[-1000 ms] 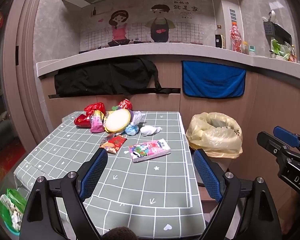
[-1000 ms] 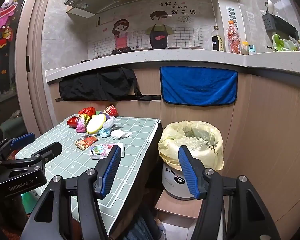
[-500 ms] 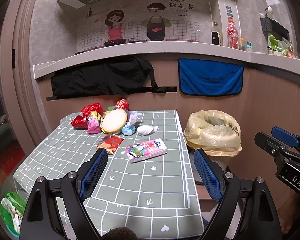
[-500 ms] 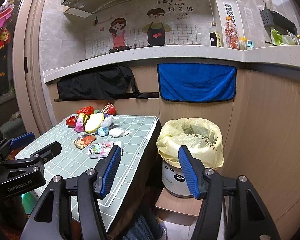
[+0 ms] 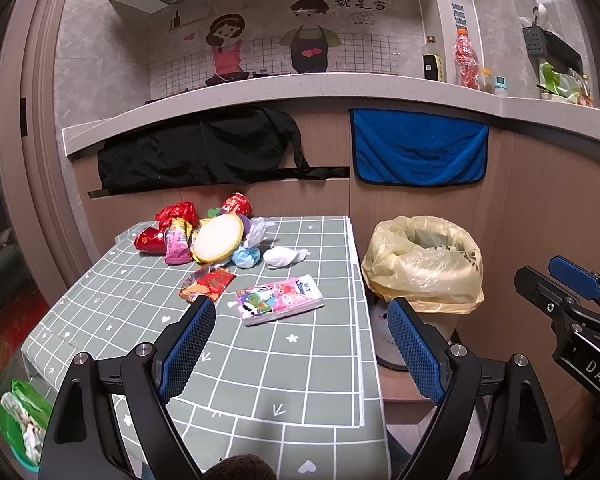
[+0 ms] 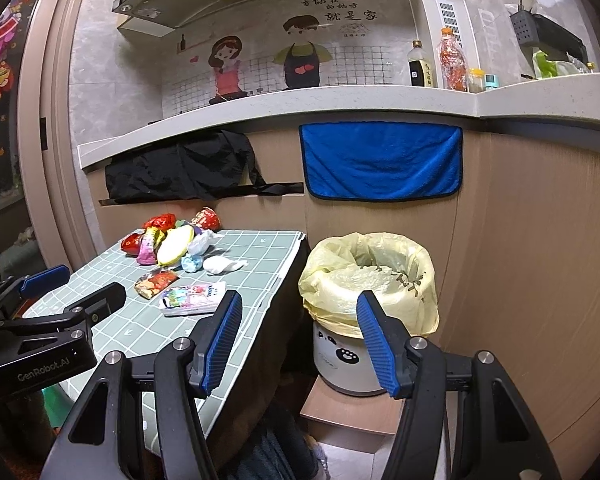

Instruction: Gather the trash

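Observation:
Trash lies on a green checked table (image 5: 260, 360): a colourful tissue pack (image 5: 279, 299), a red snack wrapper (image 5: 206, 282), a white crumpled tissue (image 5: 284, 257), a blue wad (image 5: 245, 257), a round yellow-rimmed lid (image 5: 218, 238) and red and pink wrappers (image 5: 168, 232) at the far left. A bin lined with a yellow bag (image 5: 424, 264) stands right of the table; it also shows in the right wrist view (image 6: 374, 276). My left gripper (image 5: 298, 348) is open and empty above the near table. My right gripper (image 6: 298, 340) is open and empty between table and bin.
A counter runs behind with a black cloth (image 5: 196, 152) and a blue towel (image 5: 418, 150) hanging from it. Bottles (image 5: 466, 60) stand on the counter. A green bag (image 5: 16, 420) sits on the floor at the lower left. The bin rests on a low wooden stool (image 6: 340, 412).
Both grippers stay open and empty. The left view has drifted slightly back and up; the table trash has not moved.

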A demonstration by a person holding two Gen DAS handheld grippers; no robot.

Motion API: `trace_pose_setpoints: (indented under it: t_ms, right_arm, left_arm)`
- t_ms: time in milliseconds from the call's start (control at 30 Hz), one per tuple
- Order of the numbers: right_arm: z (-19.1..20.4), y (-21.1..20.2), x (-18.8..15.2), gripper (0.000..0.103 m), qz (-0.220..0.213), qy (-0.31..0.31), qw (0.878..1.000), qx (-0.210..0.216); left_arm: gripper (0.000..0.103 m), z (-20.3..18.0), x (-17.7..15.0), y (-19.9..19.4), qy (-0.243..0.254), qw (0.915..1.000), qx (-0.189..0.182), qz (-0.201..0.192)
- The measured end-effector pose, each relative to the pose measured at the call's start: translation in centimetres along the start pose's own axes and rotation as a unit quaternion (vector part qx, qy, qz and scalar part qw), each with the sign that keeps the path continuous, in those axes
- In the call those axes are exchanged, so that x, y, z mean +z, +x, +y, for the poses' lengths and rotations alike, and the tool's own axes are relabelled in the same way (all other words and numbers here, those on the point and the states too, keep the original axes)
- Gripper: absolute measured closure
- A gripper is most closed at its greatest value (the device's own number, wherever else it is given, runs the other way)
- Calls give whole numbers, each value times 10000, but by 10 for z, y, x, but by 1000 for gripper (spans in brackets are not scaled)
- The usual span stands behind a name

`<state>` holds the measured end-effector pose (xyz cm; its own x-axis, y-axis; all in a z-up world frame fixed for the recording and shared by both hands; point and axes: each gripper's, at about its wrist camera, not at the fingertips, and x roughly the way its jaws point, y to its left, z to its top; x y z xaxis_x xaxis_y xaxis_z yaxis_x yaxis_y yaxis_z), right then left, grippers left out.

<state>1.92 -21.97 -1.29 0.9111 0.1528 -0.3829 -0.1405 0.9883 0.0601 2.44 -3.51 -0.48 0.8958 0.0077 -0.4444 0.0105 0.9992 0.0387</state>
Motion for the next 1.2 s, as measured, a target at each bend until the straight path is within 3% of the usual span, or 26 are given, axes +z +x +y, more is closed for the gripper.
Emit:
trace_pose_setpoints:
  t_ms: [1200]
  right_arm:
    - [-14, 5, -1, 46, -32, 39, 10000, -35]
  left_arm:
    - [16, -13, -1, 8, 59, 9999, -18, 122]
